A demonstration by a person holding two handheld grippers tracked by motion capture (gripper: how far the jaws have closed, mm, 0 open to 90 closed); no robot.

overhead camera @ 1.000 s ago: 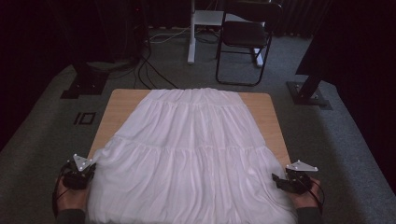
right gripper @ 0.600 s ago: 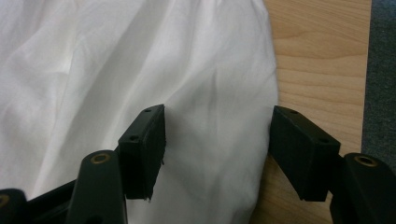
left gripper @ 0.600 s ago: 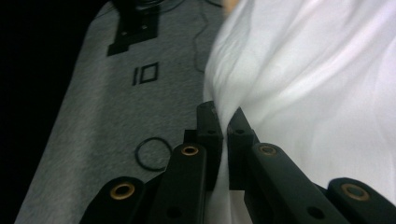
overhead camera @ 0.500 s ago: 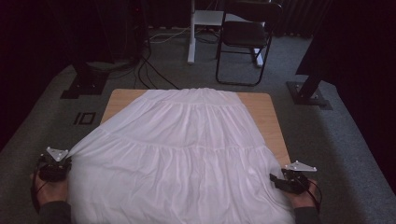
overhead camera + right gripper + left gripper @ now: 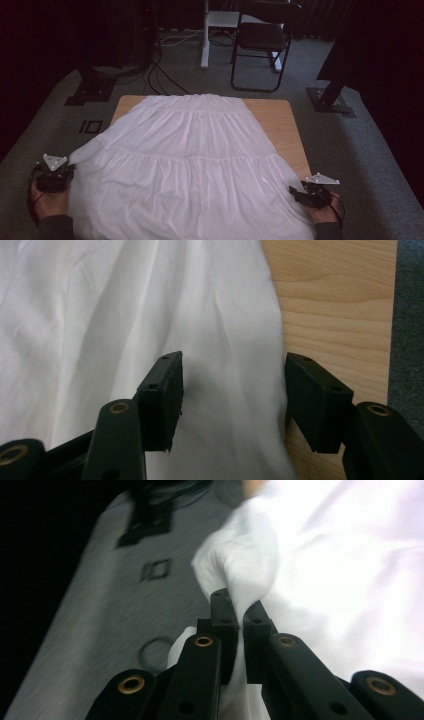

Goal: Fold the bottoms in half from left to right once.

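Grey carpet surrounded the wooden desk (image 5: 285,125), over which a white tiered skirt (image 5: 190,165) lay, waistband far, hem near. Left fingers (image 5: 239,611) were clamped on its soft, bunched hem corner, drawn off the desk's side. Right fingers (image 5: 232,390) stood apart, straddling the opposite hem edge, ungripped.

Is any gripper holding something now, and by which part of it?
The left gripper pinches the white skirt at its left hem corner. The right gripper stands open over the skirt's right edge, holding nothing.
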